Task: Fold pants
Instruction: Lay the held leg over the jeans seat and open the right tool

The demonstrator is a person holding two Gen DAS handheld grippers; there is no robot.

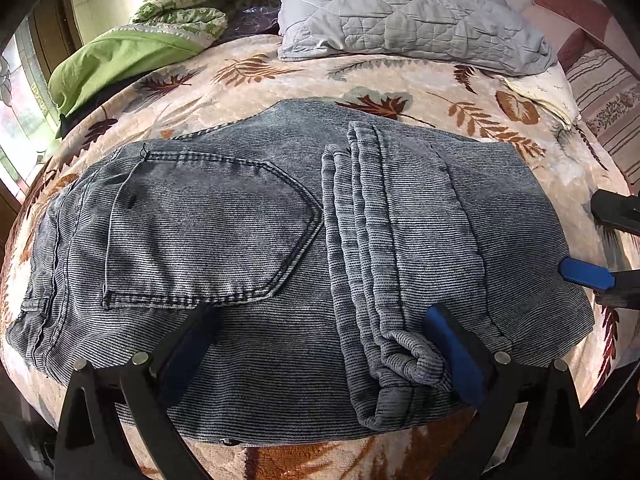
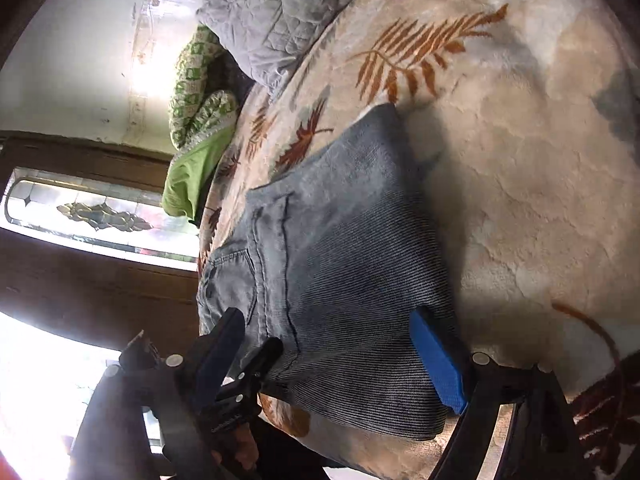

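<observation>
The left tongs point(image 1: 320, 352) are spread wide over the near edge of the pants point(image 1: 256, 240) and grip nothing; one blue pad touches the rolled leg hems. The right tongs point(image 2: 332, 356) are also wide open at the folded right side of the pants, holding nothing. The grey corduroy pants lie folded on the leaf-patterned bed blanket point(image 1: 460, 92). Farther back lie a grey quilted pillow point(image 1: 400, 12) and a green bedding bundle point(image 1: 132, 52).
</observation>
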